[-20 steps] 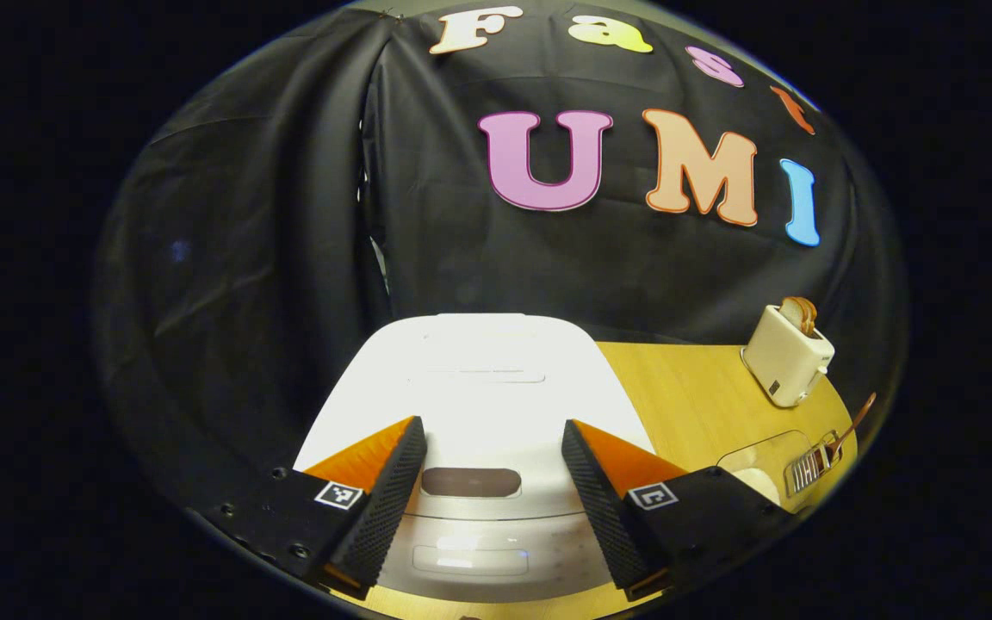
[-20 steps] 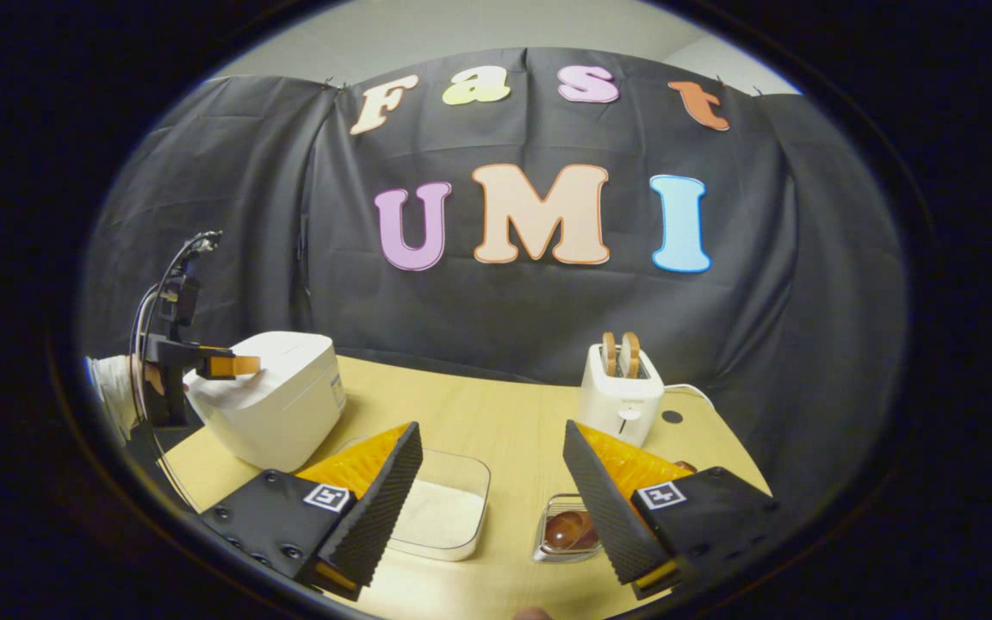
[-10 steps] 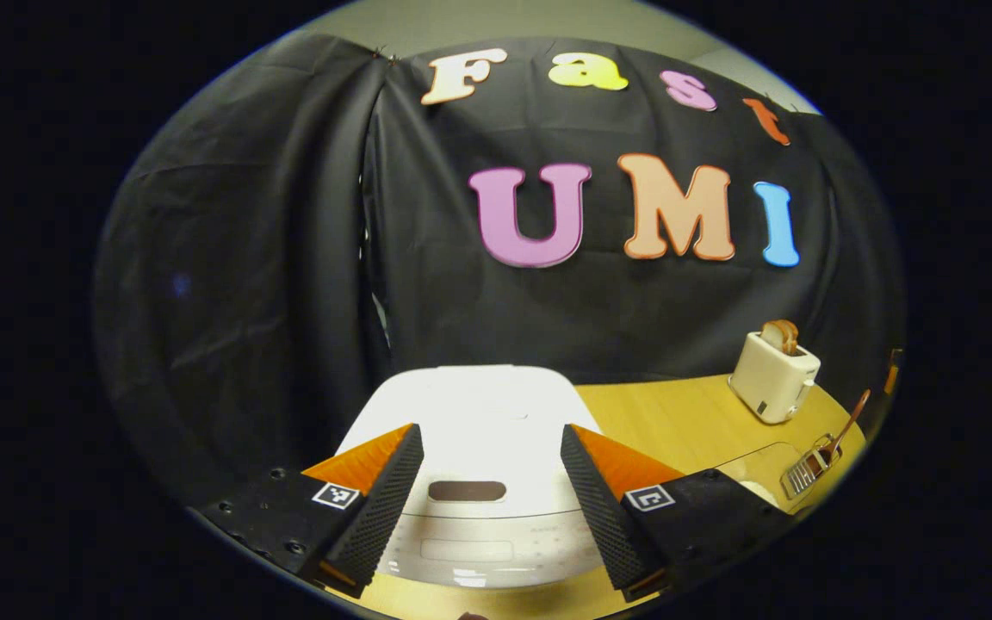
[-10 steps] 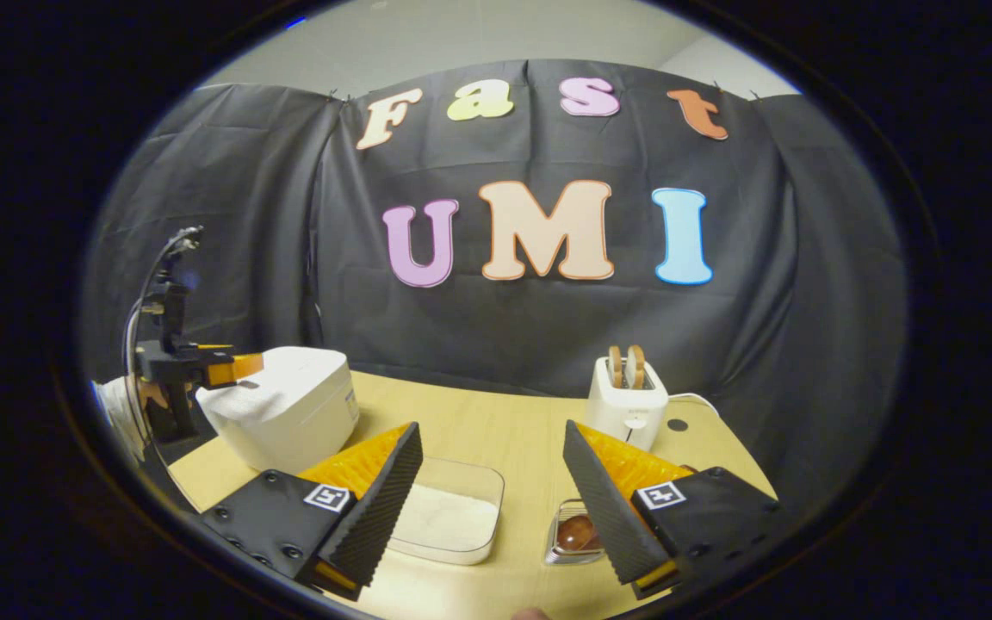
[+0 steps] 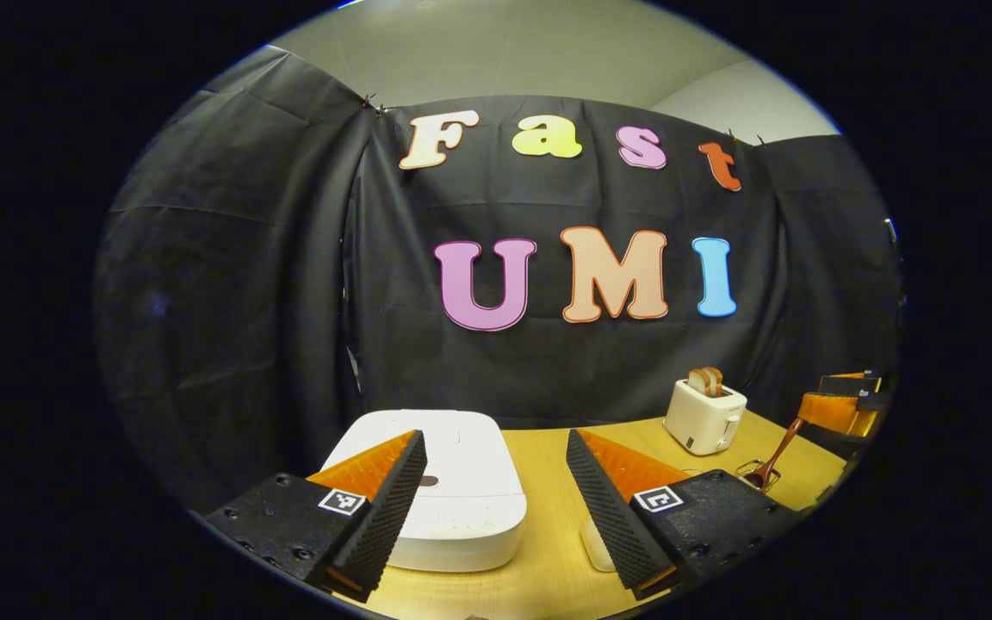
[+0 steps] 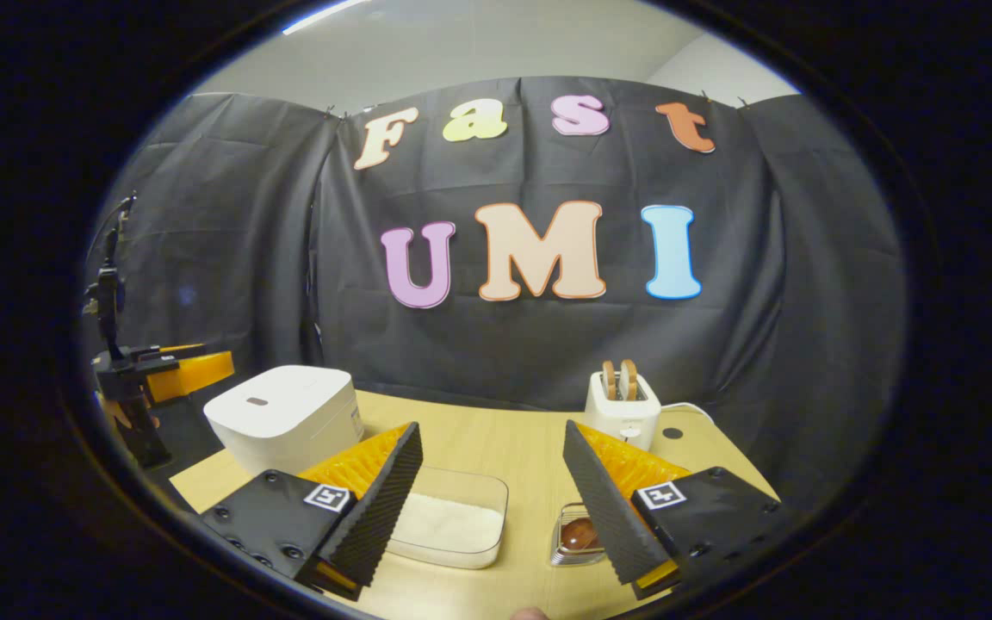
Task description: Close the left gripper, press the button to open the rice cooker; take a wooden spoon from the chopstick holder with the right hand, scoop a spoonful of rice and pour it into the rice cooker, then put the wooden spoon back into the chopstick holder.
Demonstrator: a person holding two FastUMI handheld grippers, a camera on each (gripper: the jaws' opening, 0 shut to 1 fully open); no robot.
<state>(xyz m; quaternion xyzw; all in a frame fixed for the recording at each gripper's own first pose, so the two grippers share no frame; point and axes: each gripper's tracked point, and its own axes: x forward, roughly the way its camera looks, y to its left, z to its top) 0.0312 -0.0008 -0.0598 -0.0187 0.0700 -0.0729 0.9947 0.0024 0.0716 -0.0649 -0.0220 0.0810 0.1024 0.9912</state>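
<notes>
Both views are evenly lit from overhead; a bright strip of ceiling light (image 6: 324,15) is seen at the top of the right gripper view. Soft glare is carried by the white rice cooker (image 5: 453,495) lid, and short shadows are cast on the wooden table (image 6: 496,439). Straight lines are bowed strongly towards the edges. Focus is sharp throughout.

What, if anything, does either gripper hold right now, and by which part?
Nothing is held. The left gripper and the right gripper both stand open with nothing between their fingers; the wooden spoon sits in the chopstick holder.
</notes>
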